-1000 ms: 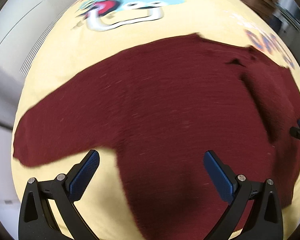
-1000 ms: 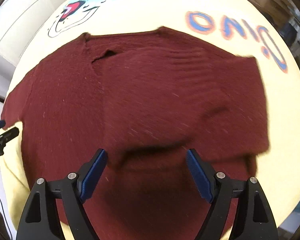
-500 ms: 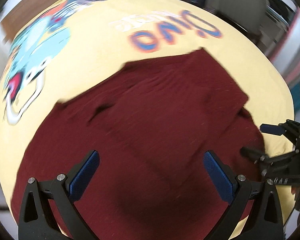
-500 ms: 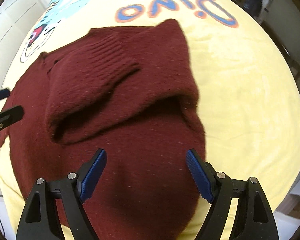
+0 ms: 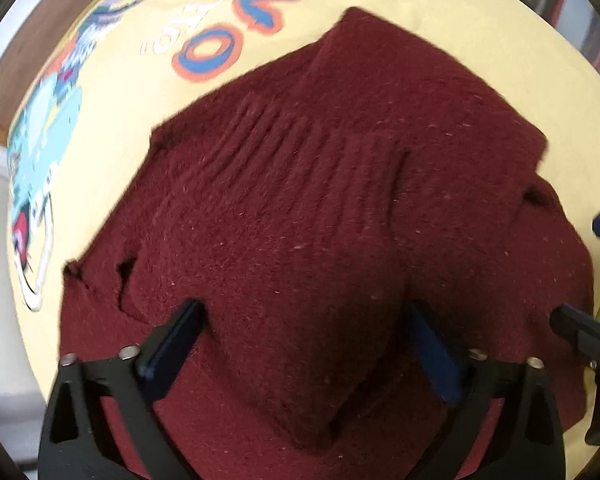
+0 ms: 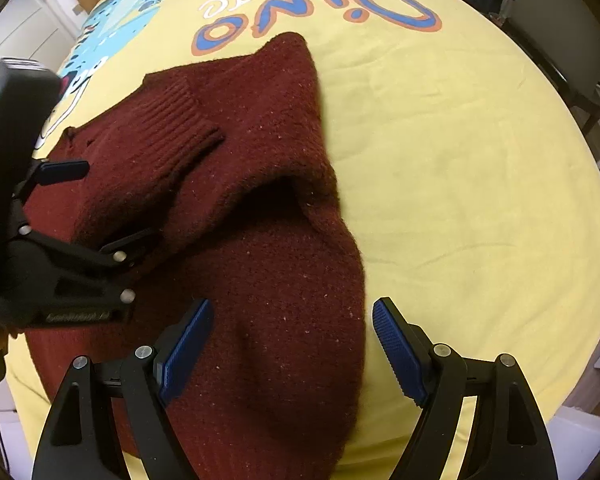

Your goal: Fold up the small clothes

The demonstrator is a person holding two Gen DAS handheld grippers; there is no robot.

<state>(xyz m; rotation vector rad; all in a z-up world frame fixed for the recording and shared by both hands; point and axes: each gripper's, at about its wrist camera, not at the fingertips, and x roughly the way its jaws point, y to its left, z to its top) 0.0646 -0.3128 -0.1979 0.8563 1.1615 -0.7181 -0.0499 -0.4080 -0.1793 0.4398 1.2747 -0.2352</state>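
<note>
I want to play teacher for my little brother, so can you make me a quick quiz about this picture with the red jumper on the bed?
1. Pick one: what colour is the sweater? A) blue B) dark red C) green
2. True or false: the right gripper has its jaws shut tight on the sweater.
3. Fill the gap: the big blue word printed on the yellow sheet says ____.

Key: 1 is B. 2 is false: the jaws are open, above the sweater's edge. 3 is Dino.
</note>
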